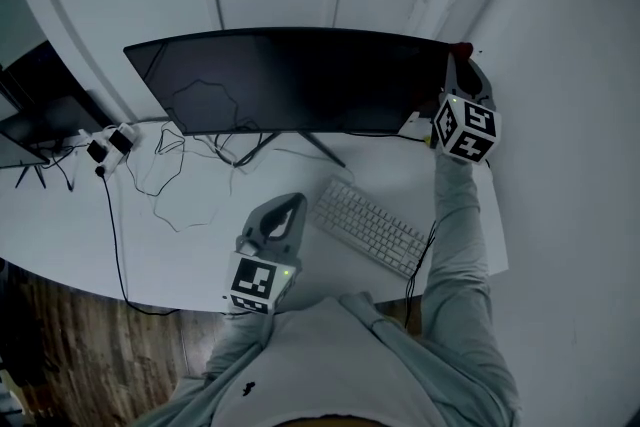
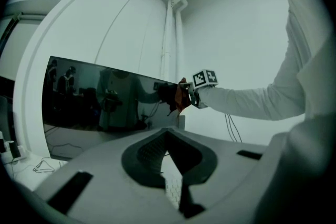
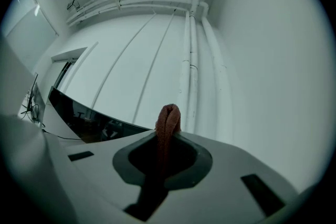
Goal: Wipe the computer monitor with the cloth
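A wide, curved black monitor (image 1: 290, 80) stands at the back of the white desk (image 1: 190, 250); its screen is dark. My right gripper (image 1: 460, 63) is raised at the monitor's right end and is shut on a reddish-brown cloth (image 1: 461, 48). In the right gripper view the cloth (image 3: 168, 122) pokes up from between the jaws, with the monitor's top edge (image 3: 79, 115) to the left. The left gripper view shows the cloth (image 2: 182, 96) against the screen's right edge (image 2: 163, 93). My left gripper (image 1: 290, 203) hangs low over the desk left of the keyboard, jaws together and holding nothing.
A white keyboard (image 1: 368, 225) lies slanted in front of the monitor's stand. Loose cables (image 1: 170, 155) and a plug block (image 1: 108, 145) lie on the desk's left part. A second dark screen (image 1: 40, 110) stands at far left. White walls with pipes (image 3: 191, 50) close the corner.
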Tool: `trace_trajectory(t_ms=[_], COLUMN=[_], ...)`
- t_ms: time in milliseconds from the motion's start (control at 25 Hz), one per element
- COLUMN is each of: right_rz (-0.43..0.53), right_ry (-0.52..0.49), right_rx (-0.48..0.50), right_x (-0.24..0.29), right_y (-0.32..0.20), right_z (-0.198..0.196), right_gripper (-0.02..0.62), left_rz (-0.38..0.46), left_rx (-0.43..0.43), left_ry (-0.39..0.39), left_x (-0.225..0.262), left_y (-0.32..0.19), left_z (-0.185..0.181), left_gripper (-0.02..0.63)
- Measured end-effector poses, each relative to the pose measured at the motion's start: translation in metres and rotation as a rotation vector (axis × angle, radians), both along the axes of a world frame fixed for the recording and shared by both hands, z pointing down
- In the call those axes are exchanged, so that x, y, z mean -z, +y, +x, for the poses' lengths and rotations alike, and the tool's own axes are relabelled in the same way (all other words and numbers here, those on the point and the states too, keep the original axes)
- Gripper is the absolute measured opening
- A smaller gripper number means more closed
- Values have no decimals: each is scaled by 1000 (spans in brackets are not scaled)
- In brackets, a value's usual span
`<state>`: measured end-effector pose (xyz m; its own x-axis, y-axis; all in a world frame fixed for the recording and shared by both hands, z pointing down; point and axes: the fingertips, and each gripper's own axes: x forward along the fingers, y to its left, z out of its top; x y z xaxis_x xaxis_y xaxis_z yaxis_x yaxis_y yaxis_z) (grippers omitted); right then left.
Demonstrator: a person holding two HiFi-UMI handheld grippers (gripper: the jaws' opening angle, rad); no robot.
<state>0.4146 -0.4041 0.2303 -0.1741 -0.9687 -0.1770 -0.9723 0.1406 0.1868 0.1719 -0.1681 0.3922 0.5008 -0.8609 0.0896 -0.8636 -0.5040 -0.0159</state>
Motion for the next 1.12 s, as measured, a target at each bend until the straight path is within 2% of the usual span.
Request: trace_trajectory(t_ms=[240, 520, 1120], right_rz=[-1, 7, 5], right_ry=[-5, 26, 49], right_rx=[14, 57, 180], right_x=[4, 10, 13], right_y=[0, 3, 21], right_z=[-22, -72, -241], right_gripper=[35, 35, 35], left_rz=[-5, -11, -42], left_rx=[21, 38, 103], left_ry=[11, 17, 26], left_x=[-1, -5, -7], left_y=[0, 5, 19], left_z=[-17, -46, -175], left_gripper=[20, 20, 20])
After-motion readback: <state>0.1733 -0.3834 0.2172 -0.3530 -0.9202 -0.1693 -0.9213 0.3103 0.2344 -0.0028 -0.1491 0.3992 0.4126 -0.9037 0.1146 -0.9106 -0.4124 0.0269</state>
